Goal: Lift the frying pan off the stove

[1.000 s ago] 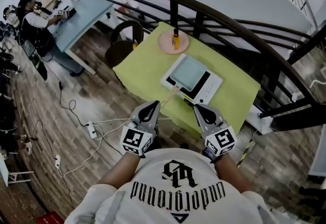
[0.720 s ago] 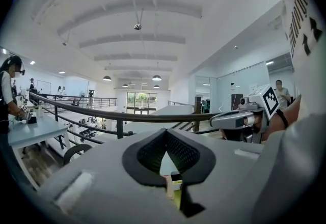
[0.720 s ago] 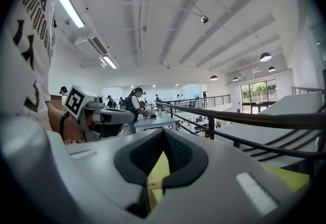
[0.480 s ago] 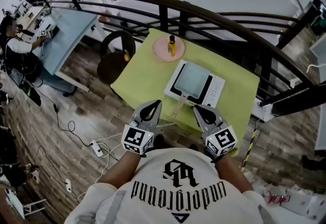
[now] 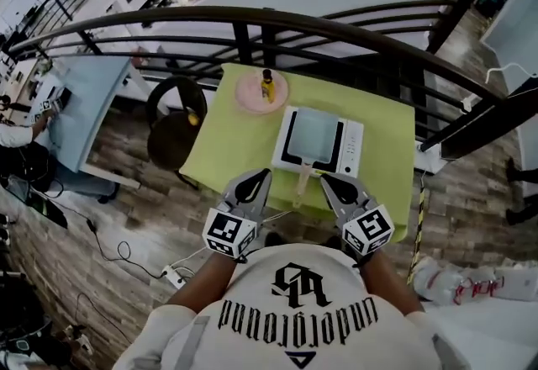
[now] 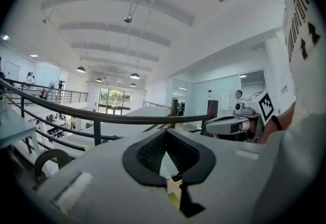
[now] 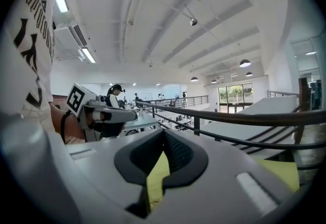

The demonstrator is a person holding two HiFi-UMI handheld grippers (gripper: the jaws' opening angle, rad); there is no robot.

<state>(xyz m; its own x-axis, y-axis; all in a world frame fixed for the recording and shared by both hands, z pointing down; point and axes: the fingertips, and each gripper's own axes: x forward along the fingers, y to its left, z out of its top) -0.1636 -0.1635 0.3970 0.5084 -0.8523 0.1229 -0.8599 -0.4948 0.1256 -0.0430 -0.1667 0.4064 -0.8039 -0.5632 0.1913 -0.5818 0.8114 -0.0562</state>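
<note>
A square grey frying pan (image 5: 311,134) sits on a white stove (image 5: 351,148) on the table under a yellow-green cloth (image 5: 235,137). Its wooden handle (image 5: 303,183) points toward me. My left gripper (image 5: 261,179) hovers just left of the handle's end, shut and empty. My right gripper (image 5: 326,182) hovers just right of it, also shut and empty. Neither touches the handle. In the left gripper view the left gripper (image 6: 167,179) shows meeting pads, with the right gripper (image 6: 232,125) beside it. In the right gripper view the right gripper (image 7: 153,179) is shut, with the left gripper (image 7: 104,114) at left.
A pink plate (image 5: 248,97) with a small bottle (image 5: 267,84) stands at the table's far left. A dark curved railing (image 5: 252,19) runs behind the table. A black round chair (image 5: 172,120) stands to its left. Cables and a power strip (image 5: 175,277) lie on the floor.
The view has swung so the table and stove now lie straight ahead instead of angled. Both grippers stayed shut and now flank the pan handle's end.
</note>
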